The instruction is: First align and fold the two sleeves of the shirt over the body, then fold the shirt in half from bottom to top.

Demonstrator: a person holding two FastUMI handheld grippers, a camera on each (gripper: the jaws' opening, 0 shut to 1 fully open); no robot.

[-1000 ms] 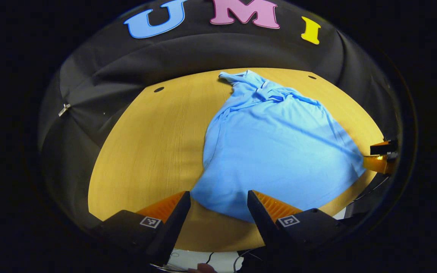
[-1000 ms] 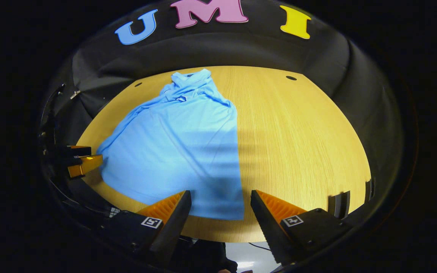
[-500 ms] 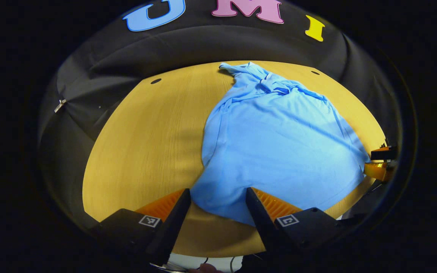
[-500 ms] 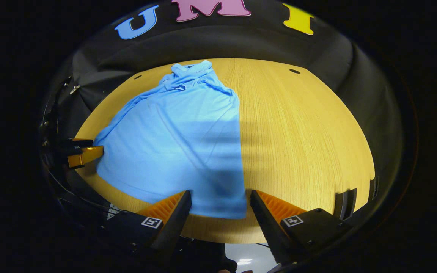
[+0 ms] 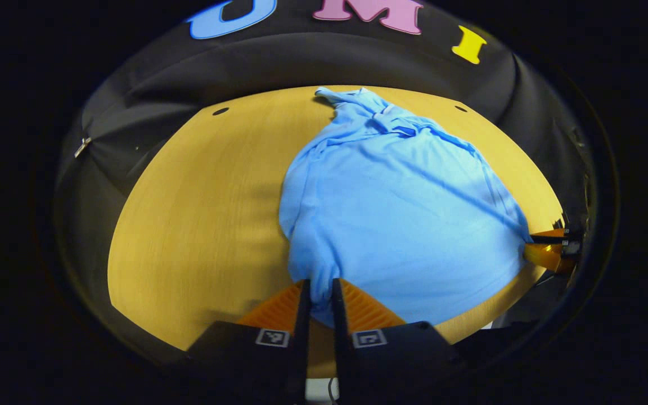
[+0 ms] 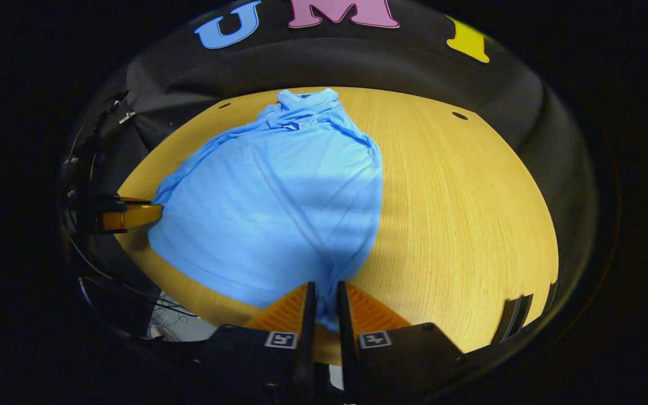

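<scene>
A light blue shirt (image 5: 397, 208) lies on the wooden table (image 5: 200, 208), collar at the far end, sleeves folded in over the body. My left gripper (image 5: 319, 298) is shut on the shirt's near left bottom corner, with cloth bunched between its fingers. In the right gripper view the same shirt (image 6: 279, 202) spreads to the left, and my right gripper (image 6: 324, 304) is shut on its near right bottom corner. Each gripper also shows far off at the other view's edge: the right gripper (image 5: 549, 247) and the left gripper (image 6: 127, 216), both at the hem.
The table (image 6: 459, 214) has small dark holes near its far corners (image 5: 220, 111) (image 6: 459, 116). Black cloth wall rings the table's far side. Cables lie on the floor below the near edge (image 6: 161, 315).
Both grippers moved forward onto the shirt's bottom hem and went from open to shut, each pinching a bottom corner. The cloth near the hem has bunched up.
</scene>
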